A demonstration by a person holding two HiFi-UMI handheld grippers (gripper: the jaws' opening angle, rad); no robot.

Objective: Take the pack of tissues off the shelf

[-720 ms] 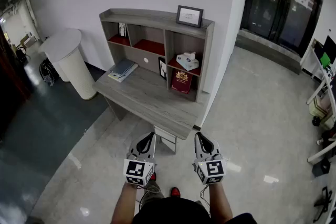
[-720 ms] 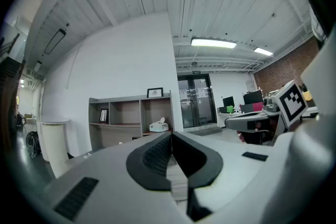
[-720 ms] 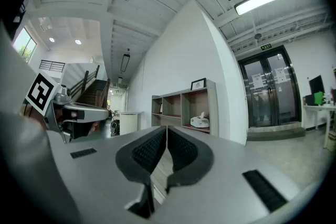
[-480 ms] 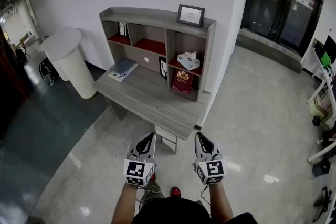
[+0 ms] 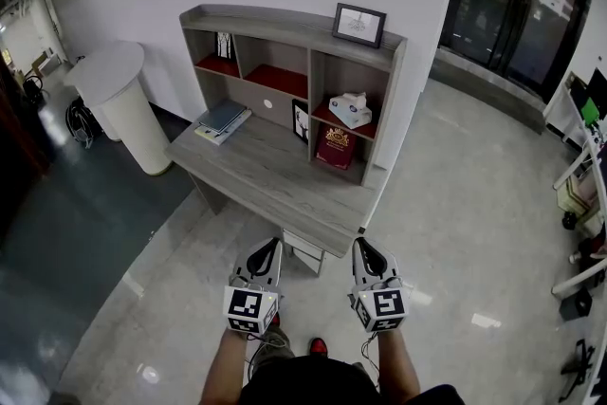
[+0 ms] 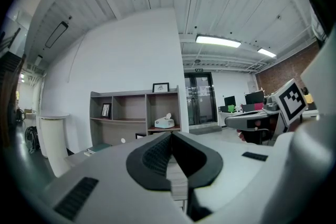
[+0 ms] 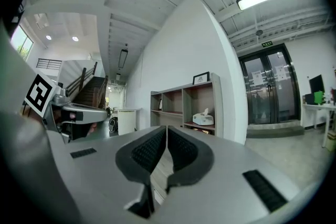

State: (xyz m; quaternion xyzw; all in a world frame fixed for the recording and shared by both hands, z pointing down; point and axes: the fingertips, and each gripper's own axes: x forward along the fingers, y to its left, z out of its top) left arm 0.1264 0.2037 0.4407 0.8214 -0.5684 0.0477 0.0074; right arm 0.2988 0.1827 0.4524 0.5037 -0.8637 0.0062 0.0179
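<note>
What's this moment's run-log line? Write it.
tissue pack: on shelf, untouched | left hand-held gripper: shut, empty | right hand-held gripper: shut, empty

At the back of the tabletop [image 5: 266,180], against the wall, a shelf [image 5: 275,17]. On its top, at the right end, a framed picture [image 5: 358,25]. In the upper right compartment, the pack of tissues [image 5: 350,110]; directly beneath, a box [image 5: 335,148]. On the tabletop's left part, books [image 5: 223,120]. Left of the tabletop, a round stand [image 5: 114,81]. Before the near edge, left claw [image 5: 272,245] and right claw [image 5: 360,245], side by side.
</note>
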